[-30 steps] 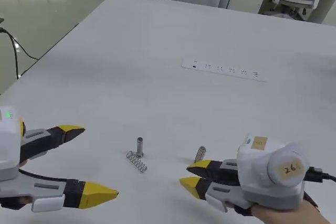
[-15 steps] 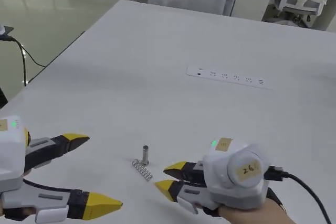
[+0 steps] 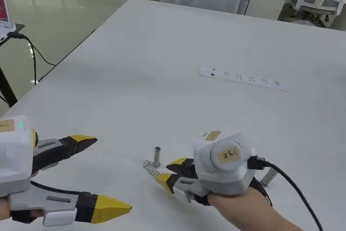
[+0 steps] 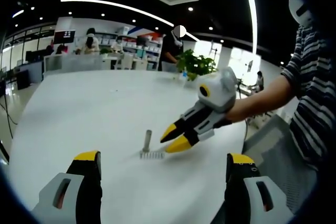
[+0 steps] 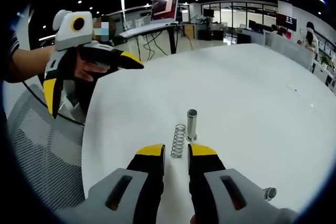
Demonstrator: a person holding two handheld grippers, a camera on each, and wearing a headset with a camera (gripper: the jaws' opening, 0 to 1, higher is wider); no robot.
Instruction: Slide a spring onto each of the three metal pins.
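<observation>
A short metal pin (image 3: pixel 157 155) stands upright on the white table, with a loose spring (image 3: pixel 151 168) lying at its foot. My right gripper (image 3: pixel 169 171) is low over the table just right of them, its jaws narrowly open and nothing between them. In the right gripper view the spring (image 5: pixel 178 140) lies just ahead of the gripper (image 5: pixel 177 151), and the pin (image 5: pixel 191 124) stands a little beyond. My left gripper (image 3: pixel 102 174) is wide open, off to the left. In its own view the left gripper (image 4: pixel 164 157) faces the pin (image 4: pixel 147 140), the spring (image 4: pixel 152 154) and the right gripper (image 4: pixel 176 135). A second spring (image 3: pixel 268 176) stands tilted behind the right hand.
A white power strip (image 3: pixel 240 77) lies further back on the table (image 3: pixel 162 63). The table's left edge runs diagonally, with a cable (image 3: pixel 32 52) hanging over the floor beyond it. Chairs stand at the far end.
My right gripper has moved left, up to the pin and the loose spring, which uncovers the second spring behind it. The left gripper has stayed put. The head camera has shifted.
</observation>
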